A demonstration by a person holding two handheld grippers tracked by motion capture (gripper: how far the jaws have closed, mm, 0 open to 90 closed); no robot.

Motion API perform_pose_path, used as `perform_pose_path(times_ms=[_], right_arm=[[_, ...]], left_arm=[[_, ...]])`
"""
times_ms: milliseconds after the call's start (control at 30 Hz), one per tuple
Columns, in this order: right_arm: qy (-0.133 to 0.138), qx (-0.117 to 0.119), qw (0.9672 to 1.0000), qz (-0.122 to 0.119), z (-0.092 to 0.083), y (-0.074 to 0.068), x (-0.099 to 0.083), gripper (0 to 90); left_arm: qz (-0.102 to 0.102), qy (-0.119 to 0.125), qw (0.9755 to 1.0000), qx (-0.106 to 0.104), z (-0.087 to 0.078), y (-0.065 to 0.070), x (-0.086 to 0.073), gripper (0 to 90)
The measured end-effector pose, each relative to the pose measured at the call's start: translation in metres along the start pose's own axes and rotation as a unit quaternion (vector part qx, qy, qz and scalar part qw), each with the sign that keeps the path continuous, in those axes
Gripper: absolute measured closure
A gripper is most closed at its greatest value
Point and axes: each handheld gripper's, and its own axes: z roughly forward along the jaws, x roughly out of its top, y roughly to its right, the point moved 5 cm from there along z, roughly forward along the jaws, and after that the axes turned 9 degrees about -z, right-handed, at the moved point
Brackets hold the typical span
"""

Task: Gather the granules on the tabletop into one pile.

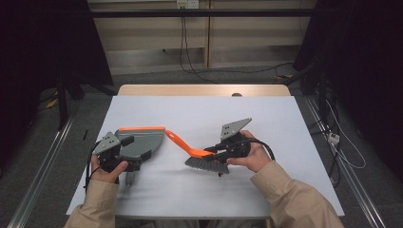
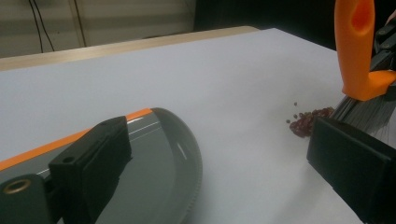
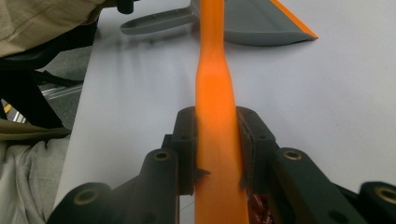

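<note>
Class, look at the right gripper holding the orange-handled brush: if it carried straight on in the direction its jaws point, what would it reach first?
Most likely the grey dustpan, which lies ahead of the right gripper along the line of the brush handle. The bare table lies between; depth is hard to judge.

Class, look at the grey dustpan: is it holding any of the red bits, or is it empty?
Empty. The dustpan shows a bare grey tray, while the red bits lie on the table beside the brush bristles.

Far half of the white surface [image 1: 204, 107] lay open. Nearer, the grey plastic dustpan with orange lip [image 1: 140, 142] blocked the left side; the orange-handled brush with grey bristles [image 1: 202, 159] crossed the middle. Small pile of dark red grains [image 2: 308, 122] sat between them, just beside the bristles.
</note>
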Motion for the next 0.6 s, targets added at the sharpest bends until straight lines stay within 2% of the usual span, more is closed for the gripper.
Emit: perform_pose_path(times_ms=[167, 367, 400, 600], right_arm=[[-0.004, 0.016, 0.9999, -0.003, 0.003, -0.007, -0.002, 71.7], [-0.029, 0.033, 0.9990, -0.009, 0.011, -0.011, -0.010, 71.7], [-0.035, 0.028, 0.9989, -0.017, 0.012, -0.009, -0.012, 71.7], [-0.032, 0.026, 0.9989, -0.024, 0.014, 0.004, -0.012, 71.7]], left_arm=[[0.000, 0.001, 1.0000, 0.001, 0.000, 0.001, 0.000, 5.9], [0.001, -0.001, 1.0000, 0.001, 0.001, 0.000, 0.000, 5.9], [0.002, -0.001, 1.0000, 0.000, 0.001, 0.000, 0.000, 5.9], [-0.001, 0.001, 1.0000, 0.001, 0.000, -0.001, 0.000, 5.9]])
